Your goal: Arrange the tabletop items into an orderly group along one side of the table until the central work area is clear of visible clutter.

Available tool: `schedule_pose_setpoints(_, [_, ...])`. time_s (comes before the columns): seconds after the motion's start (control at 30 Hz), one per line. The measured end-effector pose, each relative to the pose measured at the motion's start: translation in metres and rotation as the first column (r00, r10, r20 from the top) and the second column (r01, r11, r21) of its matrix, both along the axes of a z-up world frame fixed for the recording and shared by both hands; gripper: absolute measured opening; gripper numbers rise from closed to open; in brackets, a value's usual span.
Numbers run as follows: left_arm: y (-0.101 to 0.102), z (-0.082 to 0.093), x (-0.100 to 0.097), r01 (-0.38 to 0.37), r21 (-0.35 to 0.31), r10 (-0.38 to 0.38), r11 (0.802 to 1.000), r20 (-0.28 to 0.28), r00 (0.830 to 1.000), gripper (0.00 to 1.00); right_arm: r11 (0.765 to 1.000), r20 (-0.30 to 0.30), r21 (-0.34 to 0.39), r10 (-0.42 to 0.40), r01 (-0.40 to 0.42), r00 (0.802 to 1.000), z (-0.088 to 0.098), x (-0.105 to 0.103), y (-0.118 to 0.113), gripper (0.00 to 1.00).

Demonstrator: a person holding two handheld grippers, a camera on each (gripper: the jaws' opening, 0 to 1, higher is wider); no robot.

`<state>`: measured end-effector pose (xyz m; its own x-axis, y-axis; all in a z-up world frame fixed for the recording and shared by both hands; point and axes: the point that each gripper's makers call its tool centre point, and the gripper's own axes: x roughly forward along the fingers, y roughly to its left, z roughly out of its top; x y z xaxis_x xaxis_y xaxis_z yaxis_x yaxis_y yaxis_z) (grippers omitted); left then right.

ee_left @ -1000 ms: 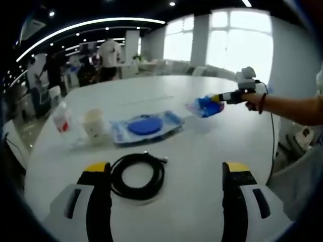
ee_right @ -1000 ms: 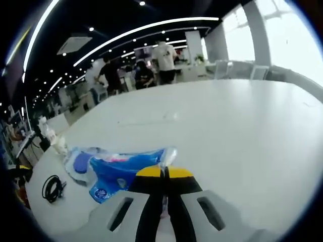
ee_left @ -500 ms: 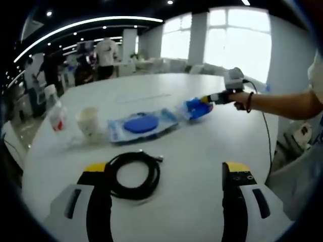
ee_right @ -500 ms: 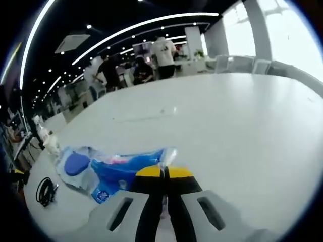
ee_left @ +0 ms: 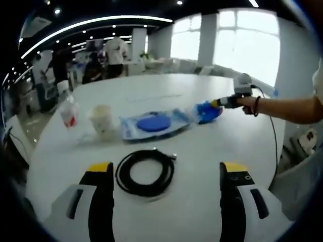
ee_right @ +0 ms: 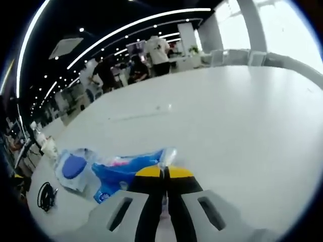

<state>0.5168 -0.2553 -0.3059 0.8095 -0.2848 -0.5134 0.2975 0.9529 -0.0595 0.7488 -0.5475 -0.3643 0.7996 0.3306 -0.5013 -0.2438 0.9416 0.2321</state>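
Note:
My left gripper (ee_left: pixel 164 171) stands open over the white table (ee_left: pixel 151 91), just short of a coiled black cable (ee_left: pixel 145 173) lying between its jaws. Beyond the cable lies a clear packet with a blue disc (ee_left: pixel 153 123), and left of it a paper cup (ee_left: pixel 102 119) and a clear bottle with a red label (ee_left: pixel 68 112). My right gripper (ee_right: pixel 164 172) is shut on a blue plastic packet (ee_right: pixel 121 171); in the left gripper view that right gripper (ee_left: pixel 220 103) holds the blue packet (ee_left: pixel 207 111) beside the disc packet. The disc packet (ee_right: pixel 73 169) and the cable (ee_right: pixel 46 195) lie at far left.
The round white table (ee_right: pixel 227 116) stretches wide and bare beyond my right gripper. People stand at desks in the background (ee_left: pixel 113 53). A person's arm (ee_left: pixel 287 108) reaches in from the right, with a black cord hanging below it.
The right gripper with the blue packet has come lower and closer to the disc packet, then stayed near it. My left view shifted slightly; the cable, cup and bottle kept their places.

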Motion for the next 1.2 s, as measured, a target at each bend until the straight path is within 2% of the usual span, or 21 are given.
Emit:
schedule_pose_setpoints(0.23, [0.001,0.001,-0.001,-0.004,-0.009,0.004,1.000,0.000,1.000,0.84,0.999,-0.043,0.037,-0.017,0.018,0.999,-0.008,-0.002,0.005,0.05])
schedule_pose_setpoints(0.37, [0.001,0.000,-0.002,-0.004,-0.009,0.004,1.000,-0.007,1.000,0.83,1.000,-0.025,0.016,-0.011,0.011,1.000,-0.006,0.000,0.004,0.08])
schedule_pose_setpoints(0.47, [0.000,-0.001,-0.002,-0.003,-0.008,0.003,1.000,-0.008,1.000,0.83,1.000,-0.026,0.018,-0.020,0.021,0.999,-0.006,0.001,0.003,0.16])
schedule_pose_setpoints(0.6, [0.000,-0.001,-0.002,0.000,-0.007,0.000,1.000,-0.010,1.000,0.83,0.999,-0.095,0.008,-0.045,0.046,0.995,-0.018,-0.007,-0.003,0.26])
schedule_pose_setpoints(0.73, [0.000,-0.001,-0.002,0.000,-0.008,0.000,1.000,-0.008,1.000,0.84,0.998,-0.101,0.012,-0.060,0.062,0.993,-0.018,-0.008,-0.008,0.31])
schedule_pose_setpoints(0.87, [0.000,0.000,-0.002,-0.001,-0.009,0.001,1.000,-0.007,1.000,0.83,0.999,-0.083,0.008,-0.045,0.046,0.996,-0.012,-0.009,-0.006,0.23])
schedule_pose_setpoints(1.03, [0.000,0.001,-0.002,-0.003,-0.010,0.003,1.000,-0.007,1.000,0.83,0.999,-0.100,-0.019,-0.052,0.051,0.994,-0.013,-0.015,-0.006,0.14])
schedule_pose_setpoints(1.2, [0.000,0.002,-0.003,-0.003,-0.013,0.003,1.000,-0.006,1.000,0.83,0.998,-0.087,-0.050,-0.039,0.034,0.995,-0.011,-0.016,-0.004,0.12])
